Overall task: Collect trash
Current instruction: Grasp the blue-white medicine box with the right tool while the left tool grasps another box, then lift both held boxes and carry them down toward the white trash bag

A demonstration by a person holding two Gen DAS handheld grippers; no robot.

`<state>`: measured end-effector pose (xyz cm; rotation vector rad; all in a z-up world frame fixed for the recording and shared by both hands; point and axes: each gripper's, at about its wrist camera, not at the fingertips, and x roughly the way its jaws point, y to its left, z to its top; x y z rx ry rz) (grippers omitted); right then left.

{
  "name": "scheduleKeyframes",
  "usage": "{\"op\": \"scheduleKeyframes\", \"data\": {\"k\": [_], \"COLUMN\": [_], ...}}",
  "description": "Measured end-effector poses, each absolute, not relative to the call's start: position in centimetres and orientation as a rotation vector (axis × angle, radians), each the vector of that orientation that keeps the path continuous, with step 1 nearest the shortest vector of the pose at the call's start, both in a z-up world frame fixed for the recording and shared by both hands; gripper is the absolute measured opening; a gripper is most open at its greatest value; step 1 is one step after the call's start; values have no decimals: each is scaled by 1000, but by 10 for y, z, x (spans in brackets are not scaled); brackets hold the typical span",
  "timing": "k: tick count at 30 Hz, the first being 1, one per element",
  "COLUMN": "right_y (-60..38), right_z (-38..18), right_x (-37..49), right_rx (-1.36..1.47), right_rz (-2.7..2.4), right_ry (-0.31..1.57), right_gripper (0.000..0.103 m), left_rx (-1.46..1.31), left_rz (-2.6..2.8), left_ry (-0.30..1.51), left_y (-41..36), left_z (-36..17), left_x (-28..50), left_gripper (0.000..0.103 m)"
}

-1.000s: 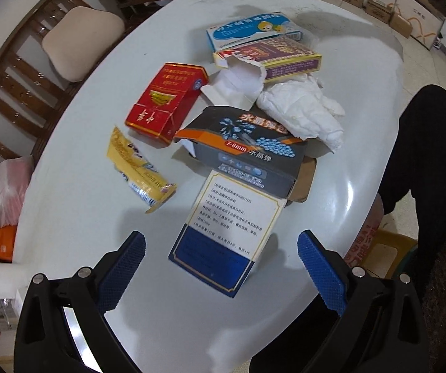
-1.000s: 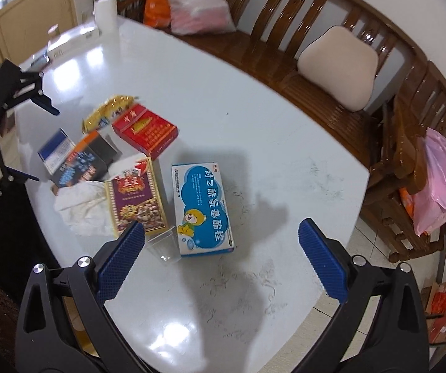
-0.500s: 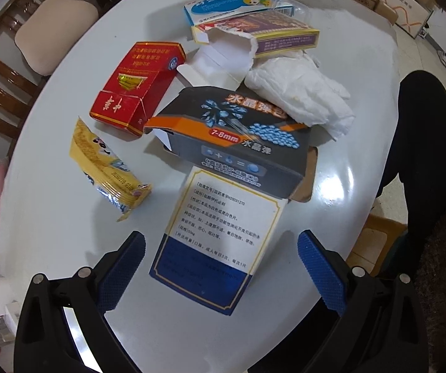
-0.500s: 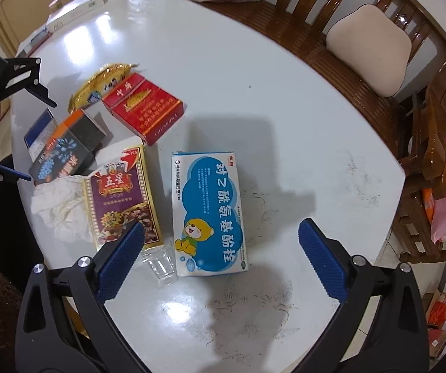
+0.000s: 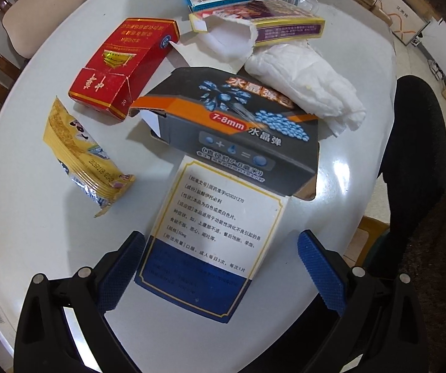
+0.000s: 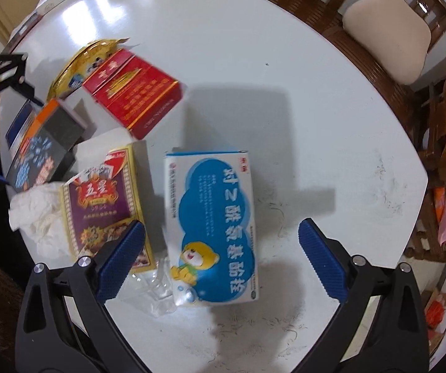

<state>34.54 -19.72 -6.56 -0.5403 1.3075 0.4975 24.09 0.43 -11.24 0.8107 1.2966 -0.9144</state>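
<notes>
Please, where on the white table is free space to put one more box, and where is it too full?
Free: the white table between the blue cartoon box and the cushioned chair, and beyond the red box. Crowded: red box, black box, tissue and purple box lie close together.

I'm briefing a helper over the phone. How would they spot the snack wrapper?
On the round white table, find the red cardboard box. Just beside it lies the crinkled yellow foil snack wrapper, the only soft, shiny packet among the boxes.
</notes>
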Motion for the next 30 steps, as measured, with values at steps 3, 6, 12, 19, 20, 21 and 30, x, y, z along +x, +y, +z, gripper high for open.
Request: {"op": "scheduleKeyframes", "data": {"k": [3,6,12,19,20,21,30], "right_y": [-201,-201,-195,-195,-194,-193,-198], "right_z": [-71,-78,-91,-97,-97,-97,-97], "right_x": [354,357,362,373,374,374,375], "right_rx": [-533,-551,-556,-489,-489,-485,-418], "right_rz": [482,480,471,469,456,450,362], "right_ry": [1329,1337,1358,1381,1378,1378,1360], "right_gripper": [90,90,76,62,62,62,61], "left_rx": [815,816,819,811,804,790,588], "left_rz": [-922,-926,-939,-956,-952,-941,-705], "left_ry": [1290,1288,1283,1256,1254,1257,1256], "left_y": [6,4,-1,-3,-2,-1,15], "left_z": [-111,-111,-111,-106,-104,-102,-98], "left_x": [240,239,238,235,237,240,260], "left_gripper": [96,96,95,81,73,70,66]}}
